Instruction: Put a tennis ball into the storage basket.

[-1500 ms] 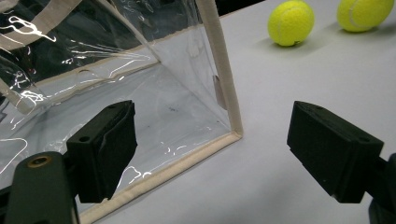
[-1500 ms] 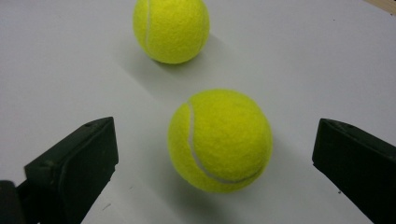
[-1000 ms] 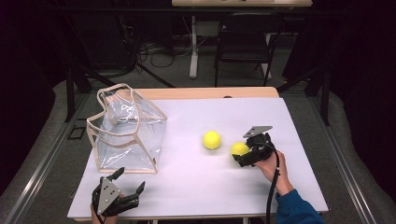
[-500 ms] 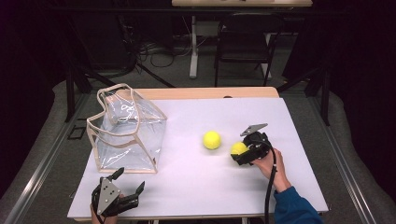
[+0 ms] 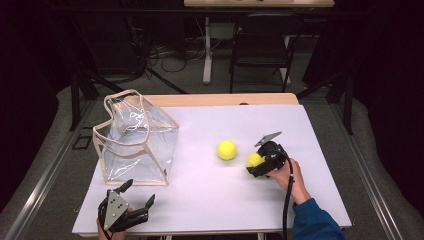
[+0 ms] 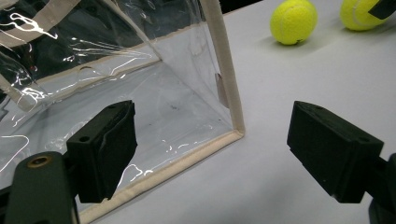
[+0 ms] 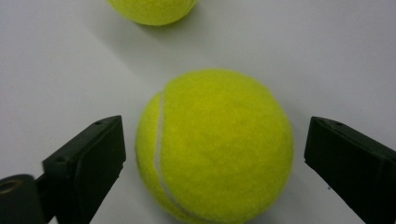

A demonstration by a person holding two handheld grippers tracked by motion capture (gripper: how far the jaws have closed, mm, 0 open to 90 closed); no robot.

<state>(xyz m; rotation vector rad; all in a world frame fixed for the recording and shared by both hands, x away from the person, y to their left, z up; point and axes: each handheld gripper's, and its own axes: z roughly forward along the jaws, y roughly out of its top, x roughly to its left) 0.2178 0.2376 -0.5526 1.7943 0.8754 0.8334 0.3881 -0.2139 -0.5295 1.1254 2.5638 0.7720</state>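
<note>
Both tennis balls are still on the table; the bag holds nothing yet.

From the left: the left gripper (image 5: 131, 209) rests wide open and empty by the clear bag (image 5: 135, 142), which stands upright. The far tennis ball (image 5: 227, 150) lies untouched mid-table. The right gripper (image 5: 256, 165) straddles the near tennis ball (image 7: 215, 144); its jaws have just been closing, with slim gaps left on both sides, so no grip yet. Lifting and bagging both balls seem still ahead.

Yellow tennis ball (image 7: 215, 144) on white table (image 7: 327, 56)
</note>
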